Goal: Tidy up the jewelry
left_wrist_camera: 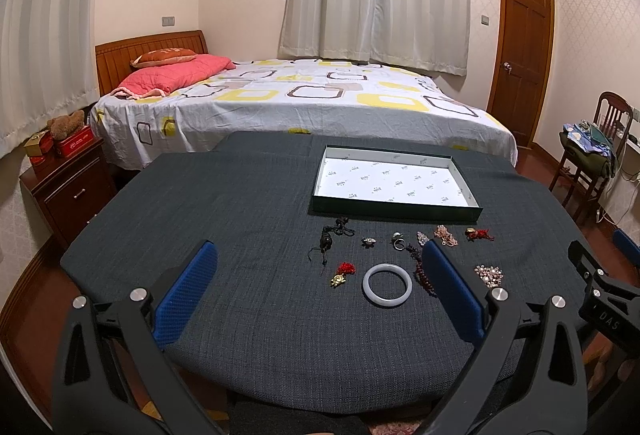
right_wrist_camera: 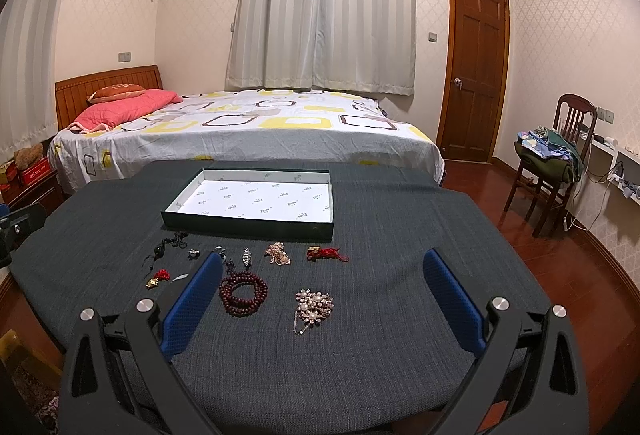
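- Wide apart on both the left gripper (left_wrist_camera: 320, 267) and right gripper (right_wrist_camera: 323, 277), fingers holding nothing, hovering above table (right_wrist_camera: 380, 355).
- Scattered before tray (right_wrist_camera: 248, 225): bangle (left_wrist_camera: 387, 285), bead bracelet (right_wrist_camera: 243, 291), pearl brooch (right_wrist_camera: 314, 303).

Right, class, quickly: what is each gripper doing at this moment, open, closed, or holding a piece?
Left gripper: open, holding nothing, above the table by the white bangle.
Right gripper: open, holding nothing, above the red bead bracelet.

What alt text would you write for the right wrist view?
An open tool hovers over a dark table where jewelry lies loose: red bead bracelet, pearl brooch. Behind, a shallow tray sits empty.
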`<state>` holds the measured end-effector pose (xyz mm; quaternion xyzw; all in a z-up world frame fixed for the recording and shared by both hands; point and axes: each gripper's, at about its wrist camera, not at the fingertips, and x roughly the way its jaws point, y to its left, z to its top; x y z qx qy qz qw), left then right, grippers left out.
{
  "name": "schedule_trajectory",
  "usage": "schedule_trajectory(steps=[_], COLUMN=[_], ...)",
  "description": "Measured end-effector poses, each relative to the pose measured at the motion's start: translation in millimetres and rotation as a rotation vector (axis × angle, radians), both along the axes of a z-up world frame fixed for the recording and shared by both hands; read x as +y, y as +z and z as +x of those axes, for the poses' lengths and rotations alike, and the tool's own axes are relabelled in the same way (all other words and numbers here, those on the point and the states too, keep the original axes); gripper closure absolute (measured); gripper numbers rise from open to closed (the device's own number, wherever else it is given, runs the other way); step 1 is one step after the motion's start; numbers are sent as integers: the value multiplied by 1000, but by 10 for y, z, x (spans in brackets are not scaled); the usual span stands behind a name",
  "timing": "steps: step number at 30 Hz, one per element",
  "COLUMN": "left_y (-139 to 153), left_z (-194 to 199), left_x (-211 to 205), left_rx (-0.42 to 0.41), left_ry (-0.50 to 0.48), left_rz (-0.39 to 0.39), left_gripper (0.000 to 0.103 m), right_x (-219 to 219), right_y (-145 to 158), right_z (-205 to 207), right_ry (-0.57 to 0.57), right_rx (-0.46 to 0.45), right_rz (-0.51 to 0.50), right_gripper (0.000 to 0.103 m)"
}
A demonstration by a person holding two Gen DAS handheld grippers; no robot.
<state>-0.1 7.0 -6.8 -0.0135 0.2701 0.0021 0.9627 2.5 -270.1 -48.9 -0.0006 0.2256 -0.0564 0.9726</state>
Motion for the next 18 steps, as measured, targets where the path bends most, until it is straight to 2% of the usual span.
schedule_trajectory(steps=[18], left_y=[-6], left_z=[-1], left_x=[12], left_rx=[0], left_ry=[0], left_rz=[0], left_gripper=[3], right_x=[5], right_y=[-53], right_z=[-9], right_ry=[-1], right_rx=[2], right_rz=[0], right_gripper=[5])
